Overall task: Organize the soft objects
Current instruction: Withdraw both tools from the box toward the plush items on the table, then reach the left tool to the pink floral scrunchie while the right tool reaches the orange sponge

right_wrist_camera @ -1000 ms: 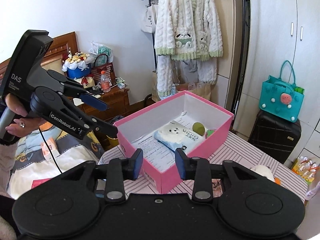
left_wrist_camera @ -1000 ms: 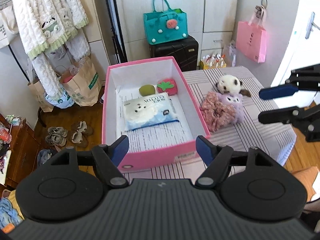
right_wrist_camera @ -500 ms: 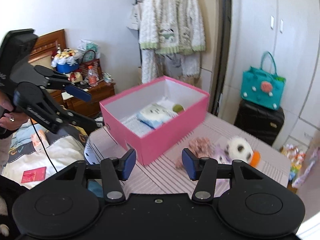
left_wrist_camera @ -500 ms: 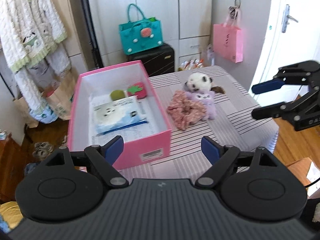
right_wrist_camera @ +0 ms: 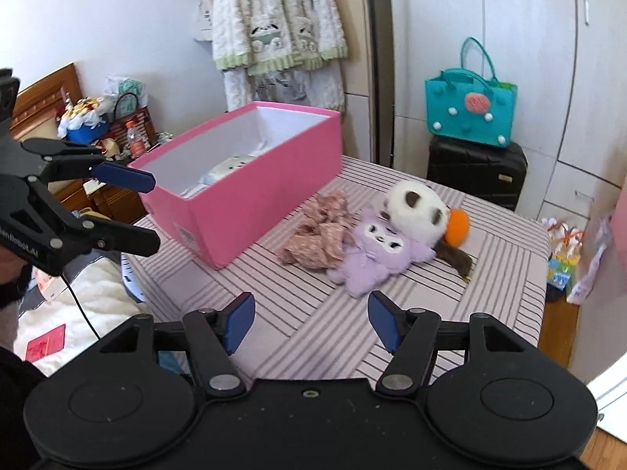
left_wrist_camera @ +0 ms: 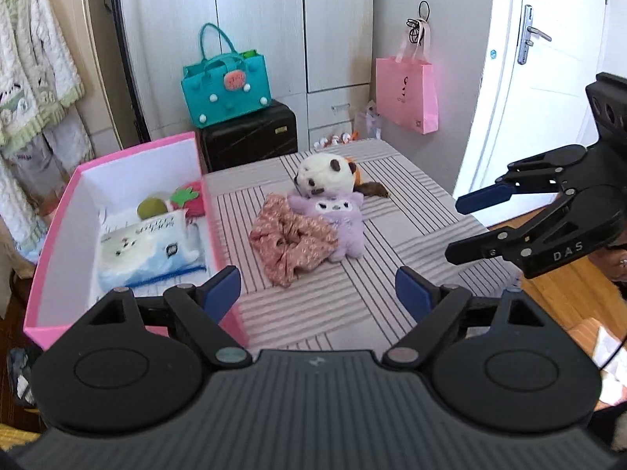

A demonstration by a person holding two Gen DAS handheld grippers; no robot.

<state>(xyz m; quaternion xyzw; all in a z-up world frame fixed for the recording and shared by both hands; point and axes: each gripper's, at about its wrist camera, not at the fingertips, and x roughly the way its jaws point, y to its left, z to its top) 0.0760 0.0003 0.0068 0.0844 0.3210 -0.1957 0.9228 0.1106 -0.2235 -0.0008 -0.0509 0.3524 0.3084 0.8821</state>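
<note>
1. Striped table [left_wrist_camera: 411, 235] carries everything.
2. Pink box [right_wrist_camera: 250, 203] stands on the table's left part, with a tissue pack [left_wrist_camera: 149, 250] inside.
3. Purple plush [left_wrist_camera: 345, 219], panda plush [left_wrist_camera: 325, 174] and pink scrunchie [left_wrist_camera: 290, 243] lie touching beside the box.
4. Left gripper [left_wrist_camera: 317, 293] and right gripper [right_wrist_camera: 311, 319] have just been opening; both sets of fingers are spread, with nothing between them.

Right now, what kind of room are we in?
Most likely a bedroom in a home. A fleecy robe hangs by tall wardrobe doors, a wooden headboard and bedding show at the left, and a black suitcase sits behind the striped table.
</note>
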